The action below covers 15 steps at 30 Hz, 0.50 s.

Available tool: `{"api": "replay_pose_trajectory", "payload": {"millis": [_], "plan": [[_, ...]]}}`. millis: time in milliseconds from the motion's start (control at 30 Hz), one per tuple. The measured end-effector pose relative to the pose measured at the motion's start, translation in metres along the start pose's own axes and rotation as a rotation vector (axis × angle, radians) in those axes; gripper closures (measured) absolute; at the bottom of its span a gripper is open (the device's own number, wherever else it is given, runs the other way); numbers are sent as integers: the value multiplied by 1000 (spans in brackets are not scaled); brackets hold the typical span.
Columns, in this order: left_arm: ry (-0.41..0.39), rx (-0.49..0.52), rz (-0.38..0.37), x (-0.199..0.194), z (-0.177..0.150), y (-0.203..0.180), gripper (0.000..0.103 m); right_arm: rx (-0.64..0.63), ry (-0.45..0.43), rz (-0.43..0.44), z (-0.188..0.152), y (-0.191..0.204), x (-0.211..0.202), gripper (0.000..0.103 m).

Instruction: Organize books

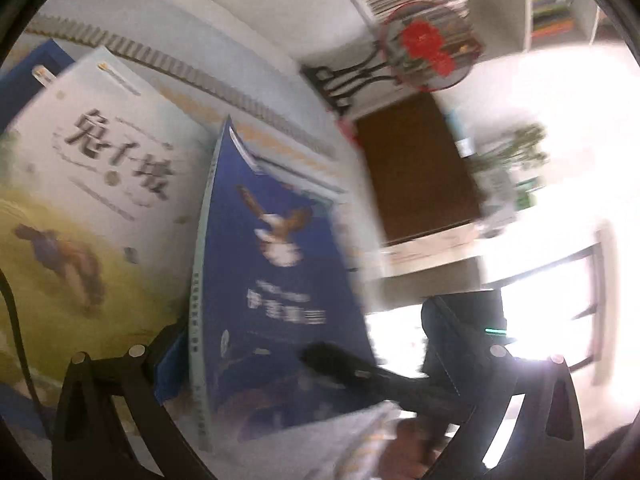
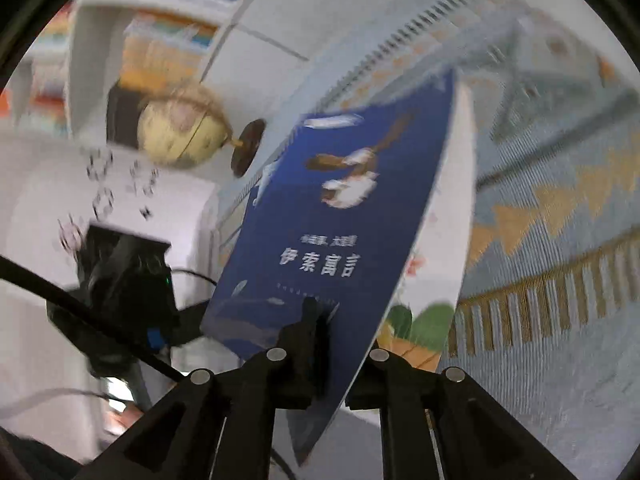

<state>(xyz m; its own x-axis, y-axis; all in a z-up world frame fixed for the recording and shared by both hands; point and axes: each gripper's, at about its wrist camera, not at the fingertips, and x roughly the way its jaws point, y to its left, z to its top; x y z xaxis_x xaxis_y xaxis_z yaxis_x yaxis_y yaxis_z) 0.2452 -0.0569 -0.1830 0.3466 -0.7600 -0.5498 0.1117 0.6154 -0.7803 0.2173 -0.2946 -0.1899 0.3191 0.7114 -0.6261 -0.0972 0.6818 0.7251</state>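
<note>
Your right gripper (image 2: 320, 320) is clamped on the blue book (image 2: 340, 216), lifted clear of the rug (image 2: 560, 200). Your left gripper (image 1: 280, 380) stands wide and empty. The white book (image 1: 100, 184) beyond its left finger still needs shelving.

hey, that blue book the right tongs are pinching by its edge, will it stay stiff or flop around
The blue book likely flops: its cover already curves above the right tongs. It looks thin, so probably light. The cover seems glossy, so it may slip in an edge pinch.
</note>
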Motion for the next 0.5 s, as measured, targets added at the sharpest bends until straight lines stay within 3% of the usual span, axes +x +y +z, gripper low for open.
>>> {"api": "replay_pose_trajectory", "payload": {"millis": [100,167,267,367,500], "plan": [[51,57,183,18,-6,-2,2,-251,10,-183,-6,41,8,92],[66,77,265,27,-11,0,2,-391,47,-273,-14,59,22,91],[60,111,304,32,-13,-4,2,-459,84,-311,-22,56,31,89],[81,157,346,37,-11,-12,2,-449,107,-302,-22,42,34,89],[93,157,301,43,-11,-19,2,-501,114,-350,-24,33,34,89]]}}
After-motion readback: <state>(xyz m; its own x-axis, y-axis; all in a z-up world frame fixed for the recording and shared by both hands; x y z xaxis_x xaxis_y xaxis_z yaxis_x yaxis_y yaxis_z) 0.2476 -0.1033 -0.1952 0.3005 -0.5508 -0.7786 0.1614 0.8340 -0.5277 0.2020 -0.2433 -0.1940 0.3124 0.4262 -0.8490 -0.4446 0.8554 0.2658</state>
